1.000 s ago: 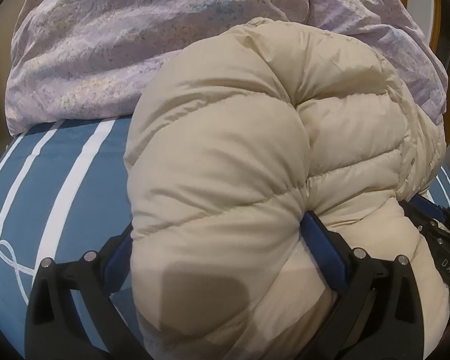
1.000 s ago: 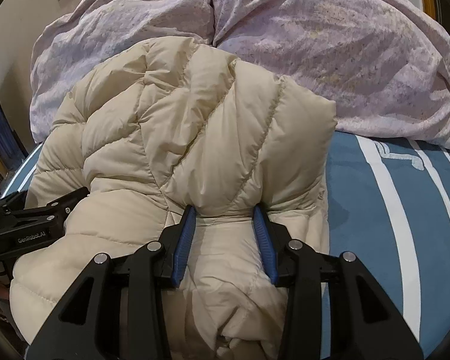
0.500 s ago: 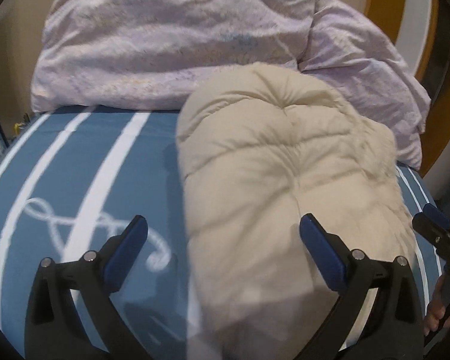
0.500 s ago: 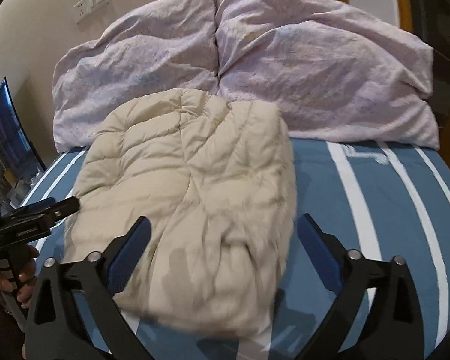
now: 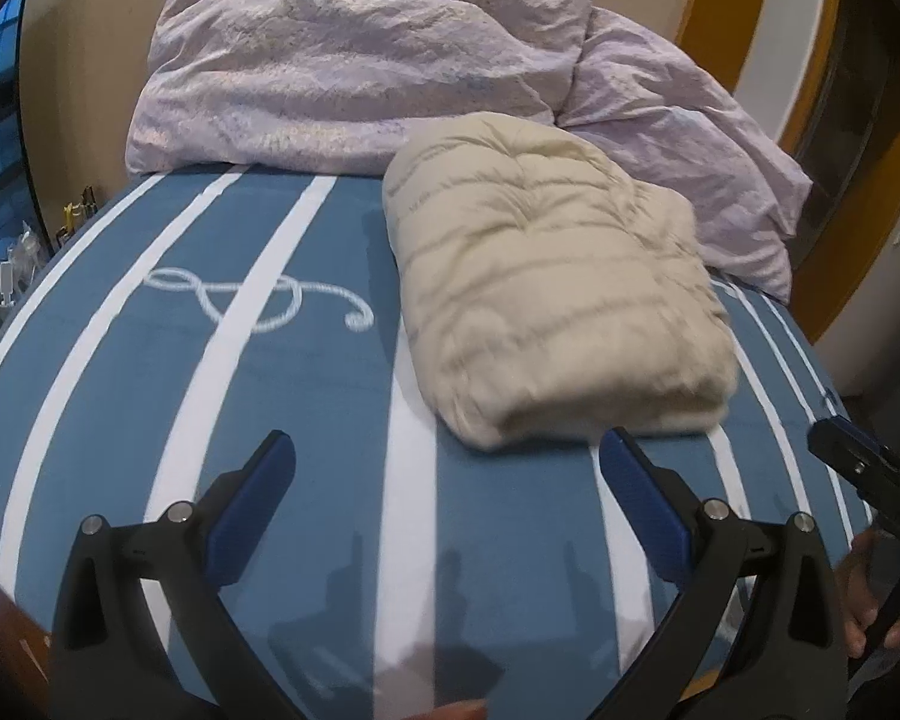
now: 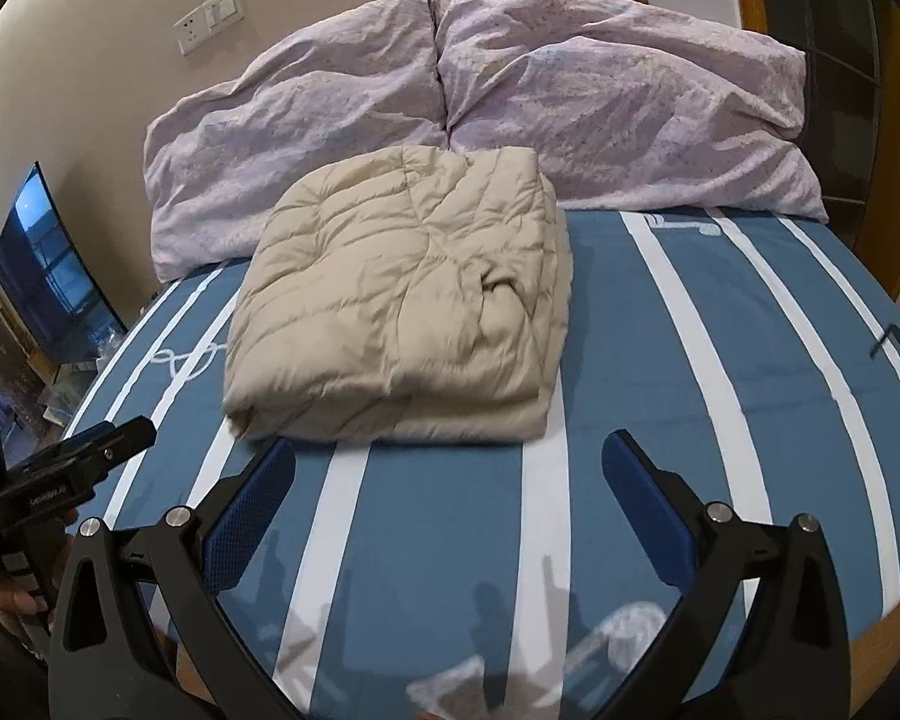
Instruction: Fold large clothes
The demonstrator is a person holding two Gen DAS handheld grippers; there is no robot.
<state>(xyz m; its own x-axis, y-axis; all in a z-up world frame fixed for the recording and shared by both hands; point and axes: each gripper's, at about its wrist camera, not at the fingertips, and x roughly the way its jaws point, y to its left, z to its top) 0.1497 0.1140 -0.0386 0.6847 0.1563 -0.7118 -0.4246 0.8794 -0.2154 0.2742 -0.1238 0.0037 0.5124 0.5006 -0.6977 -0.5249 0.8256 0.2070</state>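
A cream quilted down jacket lies folded into a thick rectangle on the blue bed cover with white stripes, just in front of the pillows. It also shows in the right wrist view. My left gripper is open and empty, held back from the jacket's near edge. My right gripper is open and empty, also short of the jacket's near edge. The left gripper's side shows at the left edge of the right wrist view.
Two lilac pillows lean against the beige wall behind the jacket. A dark monitor and a cluttered side table stand left of the bed. A wooden door frame is at the right. The blue cover lies bare right of the jacket.
Both grippers let go of the jacket, opened wide and pulled back toward the foot of the bed. The jacket now lies folded on the cover.
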